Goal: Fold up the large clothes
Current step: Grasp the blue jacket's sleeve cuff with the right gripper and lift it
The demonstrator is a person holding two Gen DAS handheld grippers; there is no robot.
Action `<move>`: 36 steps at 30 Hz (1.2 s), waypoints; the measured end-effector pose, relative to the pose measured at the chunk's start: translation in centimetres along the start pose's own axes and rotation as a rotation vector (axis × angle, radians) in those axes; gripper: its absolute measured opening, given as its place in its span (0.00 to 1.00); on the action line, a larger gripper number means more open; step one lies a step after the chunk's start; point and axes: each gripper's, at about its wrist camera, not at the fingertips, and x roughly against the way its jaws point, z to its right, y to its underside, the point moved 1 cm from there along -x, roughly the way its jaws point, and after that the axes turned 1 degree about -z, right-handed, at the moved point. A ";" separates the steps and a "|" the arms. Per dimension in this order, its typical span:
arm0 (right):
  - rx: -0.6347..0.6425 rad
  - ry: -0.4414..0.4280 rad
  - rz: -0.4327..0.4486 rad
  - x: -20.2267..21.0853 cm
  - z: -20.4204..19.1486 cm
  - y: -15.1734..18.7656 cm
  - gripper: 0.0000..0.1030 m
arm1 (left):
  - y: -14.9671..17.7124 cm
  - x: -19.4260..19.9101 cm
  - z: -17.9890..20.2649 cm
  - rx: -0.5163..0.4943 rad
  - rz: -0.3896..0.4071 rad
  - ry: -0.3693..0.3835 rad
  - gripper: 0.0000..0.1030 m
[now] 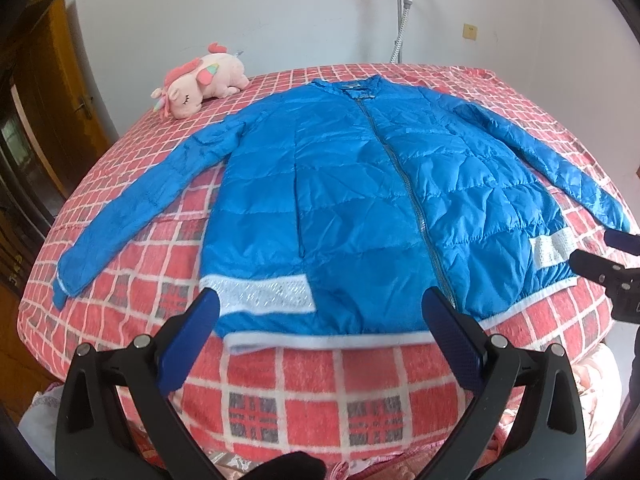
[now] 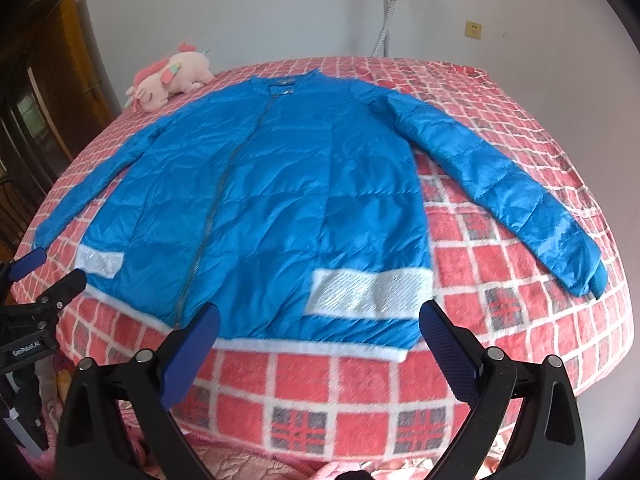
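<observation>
Lying flat on bed (image 1: 280, 380): blue jacket (image 1: 340, 184), both hand-held grippers agape, empty.

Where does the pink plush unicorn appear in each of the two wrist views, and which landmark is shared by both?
Left wrist view: the pink plush unicorn lies upper left, on the far part of the bed, beyond the blue jacket's shoulder.
Right wrist view: the pink plush unicorn again lies upper left, nearer the picture's left edge.
Shared landmark: the jacket's grey zipper, right of centre in the left view, left of centre in the right.
</observation>
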 end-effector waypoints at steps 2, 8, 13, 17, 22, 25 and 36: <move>-0.016 0.010 0.024 -0.3 1.2 -0.5 0.96 | -1.0 -0.7 0.6 -0.017 0.003 0.023 0.97; -0.132 0.064 0.061 -1.9 8.3 -1.8 0.96 | -5.0 -4.5 4.0 -0.151 -0.029 0.067 0.97; -0.321 0.110 0.062 -2.6 18.0 -2.1 0.96 | -10.1 -9.3 8.2 -0.253 -0.089 0.129 0.97; -0.467 0.199 0.030 -2.2 25.8 -1.9 0.96 | -14.3 -12.6 10.7 -0.243 -0.097 0.158 0.97; -0.604 0.191 -0.035 -2.6 32.6 -0.9 0.96 | -18.5 -15.8 13.0 -0.184 -0.094 0.210 0.97; -0.666 0.167 -0.071 -3.6 35.7 -0.2 0.96 | -19.7 -17.5 13.4 -0.152 -0.106 0.237 0.97; -0.797 0.047 -0.112 -7.5 38.1 0.4 0.46 | -20.1 -21.2 11.5 -0.057 -0.143 0.211 0.71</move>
